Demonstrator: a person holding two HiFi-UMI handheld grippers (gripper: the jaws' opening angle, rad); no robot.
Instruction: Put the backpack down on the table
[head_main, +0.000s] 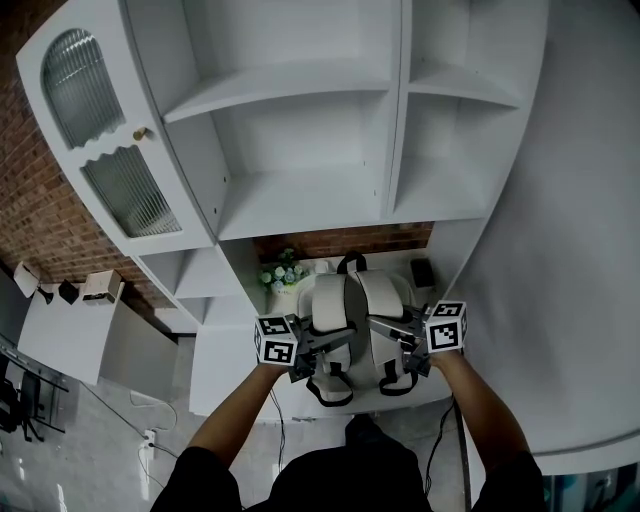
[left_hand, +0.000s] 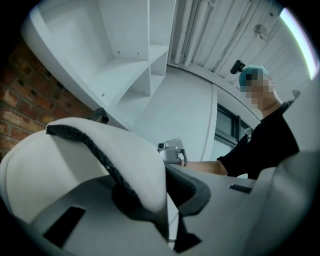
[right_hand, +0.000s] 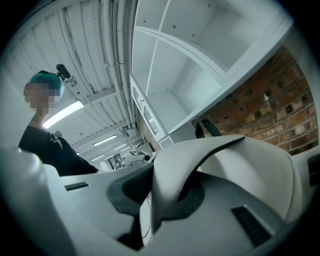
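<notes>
A white backpack (head_main: 356, 298) with black trim hangs over the white table (head_main: 235, 372), its shoulder straps facing me. My left gripper (head_main: 333, 346) is shut on the left strap (left_hand: 100, 150), and the white padding is pinched between its grey jaws. My right gripper (head_main: 388, 334) is shut on the right strap (right_hand: 190, 165) in the same way. Both grippers point level, towards each other. Whether the bag's bottom touches the table is hidden behind the bag.
White open shelving (head_main: 300, 150) rises behind the table against a brick wall. A small pot of flowers (head_main: 283, 272) and a dark object (head_main: 422, 272) stand at the table's back. A glass-door cabinet (head_main: 110, 150) is on the left. A curved white wall (head_main: 590, 250) closes the right.
</notes>
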